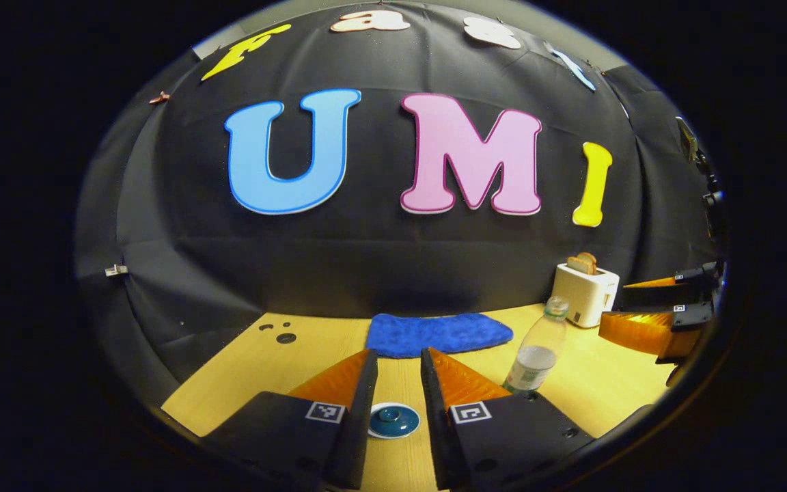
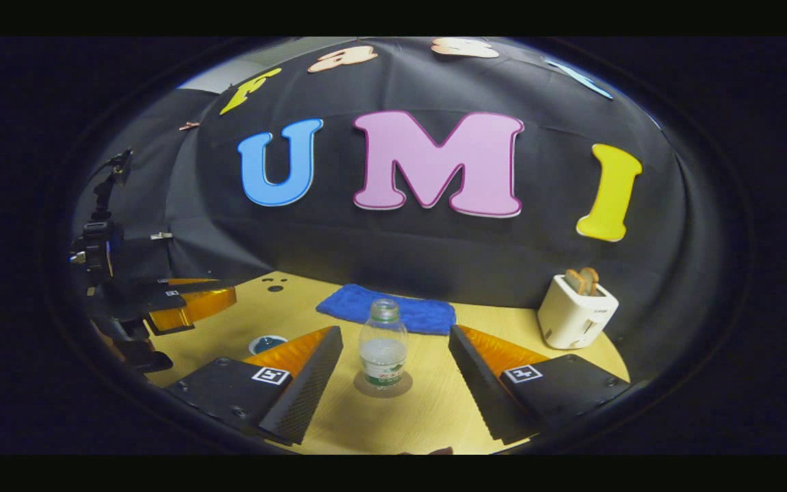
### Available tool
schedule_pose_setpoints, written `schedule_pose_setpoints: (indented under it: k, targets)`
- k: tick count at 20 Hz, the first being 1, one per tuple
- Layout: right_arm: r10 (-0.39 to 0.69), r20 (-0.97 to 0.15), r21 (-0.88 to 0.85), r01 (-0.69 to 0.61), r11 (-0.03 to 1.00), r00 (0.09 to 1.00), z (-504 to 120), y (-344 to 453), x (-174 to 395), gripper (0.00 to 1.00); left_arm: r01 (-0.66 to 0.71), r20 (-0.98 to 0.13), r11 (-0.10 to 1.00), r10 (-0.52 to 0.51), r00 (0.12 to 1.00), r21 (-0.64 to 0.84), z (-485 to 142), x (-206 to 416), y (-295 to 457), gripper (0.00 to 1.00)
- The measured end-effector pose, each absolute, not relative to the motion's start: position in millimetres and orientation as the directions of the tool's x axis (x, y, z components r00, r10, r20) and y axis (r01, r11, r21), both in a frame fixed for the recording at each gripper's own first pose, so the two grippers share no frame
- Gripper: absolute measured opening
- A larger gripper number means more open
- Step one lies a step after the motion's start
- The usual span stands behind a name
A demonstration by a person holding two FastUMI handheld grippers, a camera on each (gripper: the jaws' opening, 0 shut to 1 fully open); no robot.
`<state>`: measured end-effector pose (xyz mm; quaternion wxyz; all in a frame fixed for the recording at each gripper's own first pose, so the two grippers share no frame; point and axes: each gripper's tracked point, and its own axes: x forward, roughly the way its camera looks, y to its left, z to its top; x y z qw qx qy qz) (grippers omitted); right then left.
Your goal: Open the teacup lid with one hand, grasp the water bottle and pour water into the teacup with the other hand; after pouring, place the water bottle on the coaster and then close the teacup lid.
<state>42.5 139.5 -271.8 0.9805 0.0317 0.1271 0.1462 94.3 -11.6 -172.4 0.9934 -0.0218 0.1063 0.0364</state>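
clear plastic bottle (image 2: pixel 382 345) — wooden table (image 2: pixel 427 410)

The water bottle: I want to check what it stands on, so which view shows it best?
The right gripper view: the water bottle stands whole and upright on a round coaster, centred between the open fingers. In the left gripper view the bottle leans toward the edge, its base hidden behind a finger.

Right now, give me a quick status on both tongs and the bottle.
Left tongs open, over teacup lid, not touching. Right tongs open, water bottle upright on coaster between them, ungripped. Nothing in the way.
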Motion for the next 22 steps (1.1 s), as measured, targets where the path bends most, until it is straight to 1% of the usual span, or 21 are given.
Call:
schedule_pose_setpoints:
  k: [3, 6, 8, 9, 10, 11, 14, 22]
  targets:
    - [0.256, -0.243, 0.089, -0.242, 0.966, 0.936, -240, 128, 34, 0.98, -0.068, -0.204, 0.997, 0.058, 0.977, -0.042, -134, 81, -14, 0.42]
    - [0.239, -0.231, 0.141, -0.21, 0.967, 0.943, -208, 123, 23, 0.98, -0.059, -0.192, 0.998, 0.053, 0.98, -0.024, -102, 67, -15, 0.42]
    - [0.219, -0.224, 0.136, -0.192, 0.972, 0.949, -195, 118, 16, 0.98, -0.046, -0.178, 0.999, 0.043, 0.983, -0.016, -84, 59, -17, 0.42]
    - [0.209, -0.222, 0.132, -0.183, 0.974, 0.953, -189, 115, 13, 0.98, -0.036, -0.172, 0.999, 0.033, 0.985, -0.014, -77, 56, -18, 0.46]
    - [0.201, -0.218, 0.134, -0.175, 0.975, 0.955, -183, 113, 10, 0.98, -0.029, -0.167, 0.999, 0.027, 0.986, -0.013, -70, 52, -20, 0.42]
    - [0.193, -0.215, 0.139, -0.165, 0.976, 0.957, -179, 111, 7, 0.98, -0.021, -0.163, 1.0, 0.018, 0.986, -0.015, -63, 49, -21, 0.41]
    - [0.176, -0.203, 0.141, -0.149, 0.979, 0.963, -164, 108, -3, 0.98, -0.009, -0.15, 1.0, 0.007, 0.989, -0.014, -50, 41, -23, 0.42]
    - [0.151, -0.179, 0.112, -0.132, 0.985, 0.972, -151, 108, -21, 0.98, -0.005, -0.113, 1.0, 0.003, 0.994, -0.021, -32, 24, -17, 0.42]
